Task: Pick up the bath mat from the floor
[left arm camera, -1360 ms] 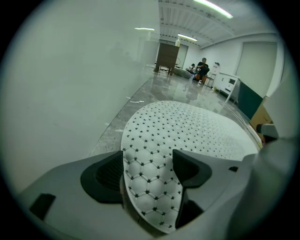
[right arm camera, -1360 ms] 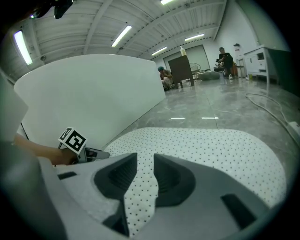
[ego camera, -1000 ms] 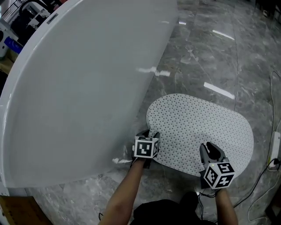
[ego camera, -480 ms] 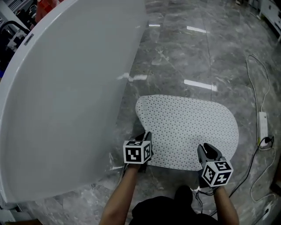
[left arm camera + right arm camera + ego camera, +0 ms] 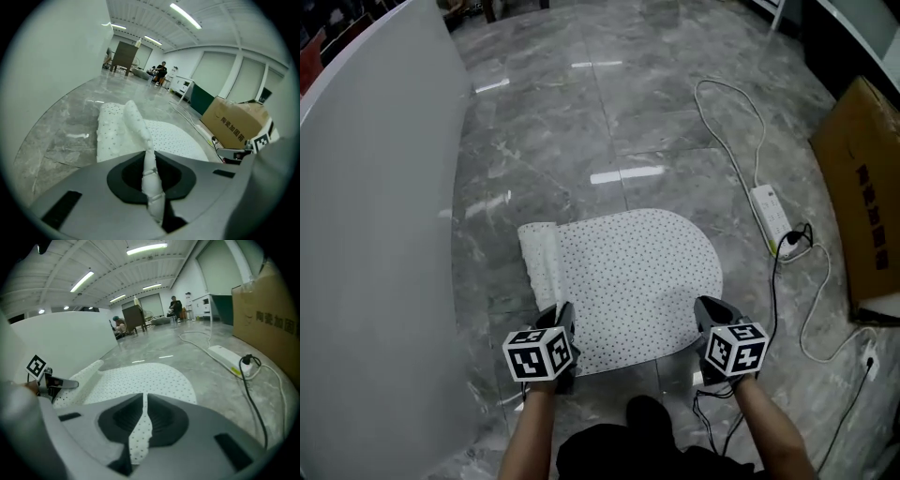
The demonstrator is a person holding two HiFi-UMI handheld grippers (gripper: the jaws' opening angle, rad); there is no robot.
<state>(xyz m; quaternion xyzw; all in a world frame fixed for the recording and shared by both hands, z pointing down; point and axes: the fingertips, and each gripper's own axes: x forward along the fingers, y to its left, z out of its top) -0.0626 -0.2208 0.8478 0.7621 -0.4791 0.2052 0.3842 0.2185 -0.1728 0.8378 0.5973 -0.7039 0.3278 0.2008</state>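
Head view: we see the left claw (image 5: 562, 323) and right claw (image 5: 710, 317), jaws just closed, each pinching the near edge of the bath mat (image 5: 628, 277), which mostly lies on the floor (image 5: 656, 122). We judge these thin pinches may slip if the far end drags.

Floor (image 5: 609, 103): grey marbled stone tile, glossy, with ceiling lights reflected in it.
- Mat (image 5: 628, 272): white, dotted with small holes, far end rounded. Lies mid-floor; left edge curled over in a roll, near edge raised off the tile.
- Tub (image 5: 366, 234): white, curved wall, stands along the left.
- Power strip (image 5: 771, 214): white, right of the mat, one black plug in it.
- Cable (image 5: 724, 82): white, looped beyond the strip.
- Box (image 5: 862, 187): brown cardboard, far right.
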